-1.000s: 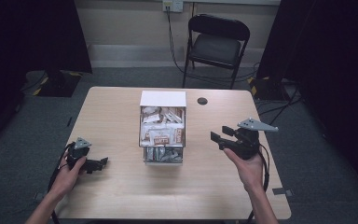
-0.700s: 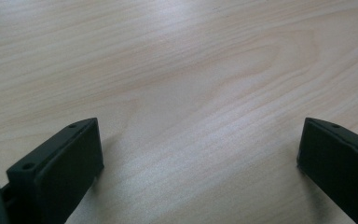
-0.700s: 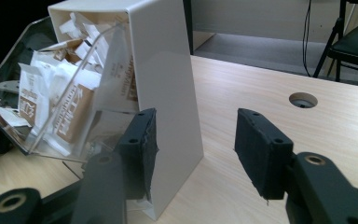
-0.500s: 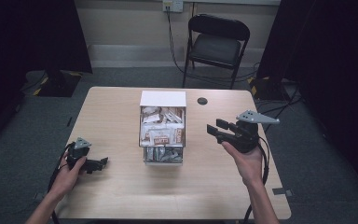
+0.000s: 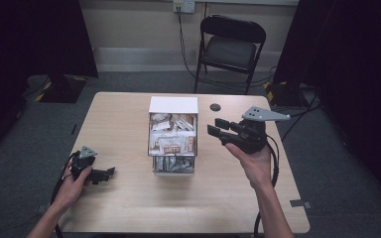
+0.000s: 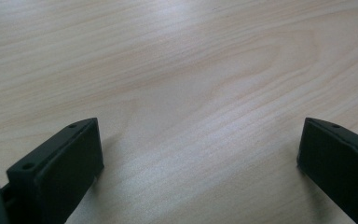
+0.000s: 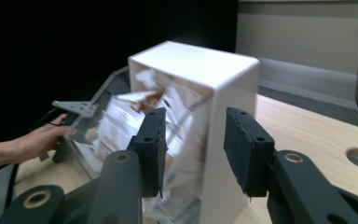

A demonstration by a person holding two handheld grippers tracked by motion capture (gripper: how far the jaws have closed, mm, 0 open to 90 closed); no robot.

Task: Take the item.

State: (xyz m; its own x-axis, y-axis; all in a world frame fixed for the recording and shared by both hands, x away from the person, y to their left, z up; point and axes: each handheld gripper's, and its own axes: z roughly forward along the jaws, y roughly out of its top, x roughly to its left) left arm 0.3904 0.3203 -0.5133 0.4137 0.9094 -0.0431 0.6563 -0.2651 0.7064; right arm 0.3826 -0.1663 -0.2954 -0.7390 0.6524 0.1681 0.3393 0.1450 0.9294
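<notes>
The person's right gripper (image 5: pixel 217 127) is hanging above the pale wooden surface (image 5: pixel 124 119), just to the right of a box with a white back and clear plastic walls (image 5: pixel 173 105), and is pointing its two black jaws toward that box. Its jaws have just been closing; they are now standing at a narrow-to-middling gap with nothing between them, apart from the box. In the right gripper view the right gripper (image 7: pixel 193 151) is looking along its jaws at the box (image 7: pixel 214 70), whose white wall is showing in the gap beyond them, and the packets inside are appearing blurred.

The box is sitting near the middle of the surface, its white top toward the far edge and its clear front toward the person. It is packed with small paper sachets in white and brown (image 5: pixel 173 139), jumbled against each other.

The left gripper (image 5: pixel 110 172) is resting low on the surface near the person's left edge, well apart from the box, held in the left hand (image 5: pixel 74 181). In the left gripper view its jaws are standing wide apart, with bare wood grain (image 6: pixel 191 93) lying between them.

A small dark round hole (image 5: pixel 215 107) is lying in the surface beside the box's far right corner. A black folding chair (image 5: pixel 230 49) is standing on the floor beyond the surface.
</notes>
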